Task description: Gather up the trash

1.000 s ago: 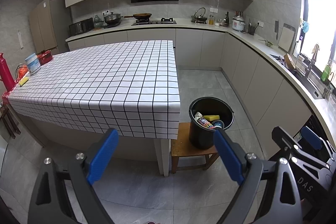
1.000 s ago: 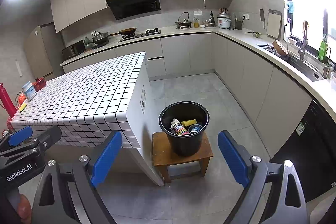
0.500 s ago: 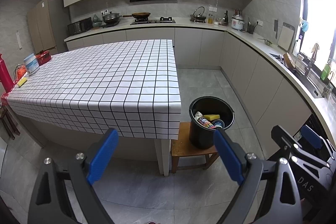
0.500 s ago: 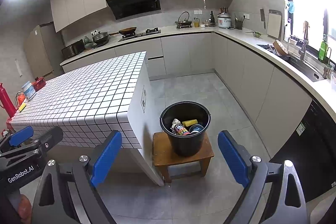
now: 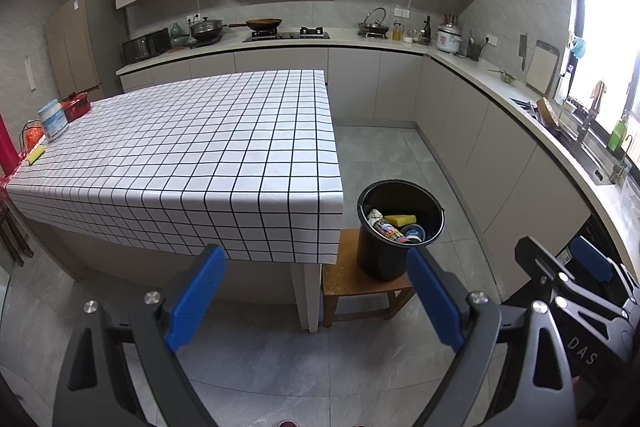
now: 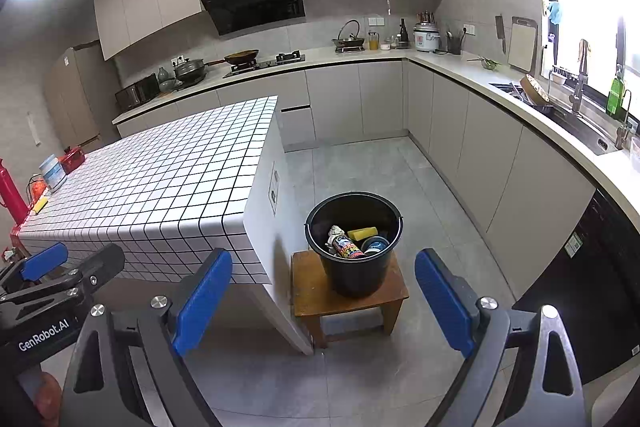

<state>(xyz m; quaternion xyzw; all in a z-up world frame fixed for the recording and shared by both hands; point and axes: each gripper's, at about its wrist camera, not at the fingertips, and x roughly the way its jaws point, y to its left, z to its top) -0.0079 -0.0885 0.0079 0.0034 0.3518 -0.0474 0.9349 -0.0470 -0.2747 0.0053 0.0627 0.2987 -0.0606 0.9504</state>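
A table point(image 5: 192, 147) under a white grid-check cloth fills the left and centre of both wrist views, with the black trash bucket point(image 6: 354, 251) on a small wooden stool point(image 6: 348, 301) at centre-right, just beside the table's corner. Inside lie a yellow sponge point(image 6: 362, 233), a printed wrapper point(image 6: 346, 247) and what may be a small tub. The left gripper point(image 5: 316, 297) and right gripper point(image 6: 323, 297) hang at the bottom, jaws spread wide and empty.

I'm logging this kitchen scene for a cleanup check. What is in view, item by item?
bucket: 1, black, on the stool
trash: several pieces, mixed colours, inside the bucket
stool: 1, brown wood, beside the table
table: 1, white checked cloth, centre
tub: 1, white and blue, table's far left edge
pan: 1, dark, on the stove
left tool: 1, blue pads, open, empty
right tool: 1, blue pads, open, empty
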